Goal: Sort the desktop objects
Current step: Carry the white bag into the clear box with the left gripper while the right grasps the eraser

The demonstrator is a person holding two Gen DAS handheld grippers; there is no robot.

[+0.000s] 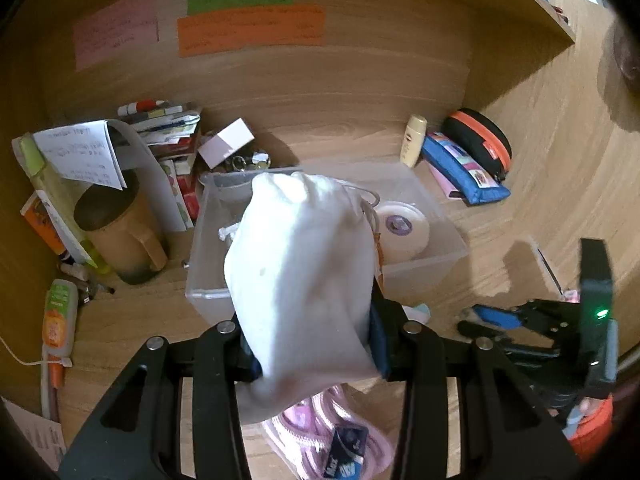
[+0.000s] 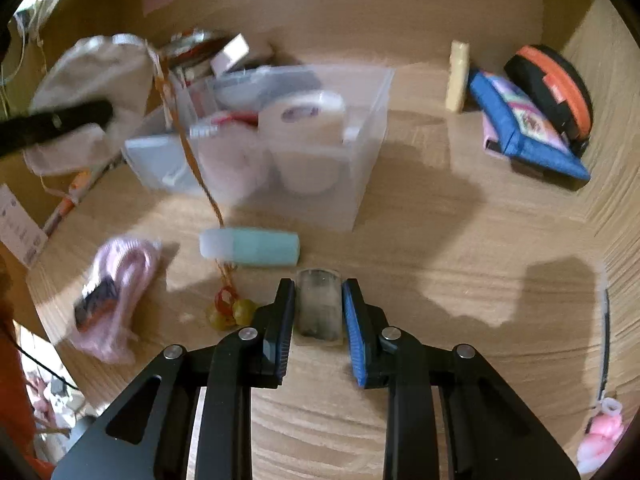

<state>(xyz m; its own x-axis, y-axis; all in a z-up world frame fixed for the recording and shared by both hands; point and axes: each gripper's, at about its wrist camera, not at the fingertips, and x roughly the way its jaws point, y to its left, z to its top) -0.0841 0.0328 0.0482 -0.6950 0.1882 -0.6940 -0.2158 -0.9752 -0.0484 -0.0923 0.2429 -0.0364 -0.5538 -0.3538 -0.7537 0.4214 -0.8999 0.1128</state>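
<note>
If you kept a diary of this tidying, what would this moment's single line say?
left tongs: shut on white pouch, over clear bin | right tongs: shut on small clear container, low over desk

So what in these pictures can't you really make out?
- Left wrist view: the white cloth bag hides much of the clear box and its contents.
- Left wrist view: writing on the orange paper is too blurred to read.
- Right wrist view: the small clear container between the jaws is blurred; contents unclear.
- Right wrist view: the pink thing is cut off by the edge.
</note>
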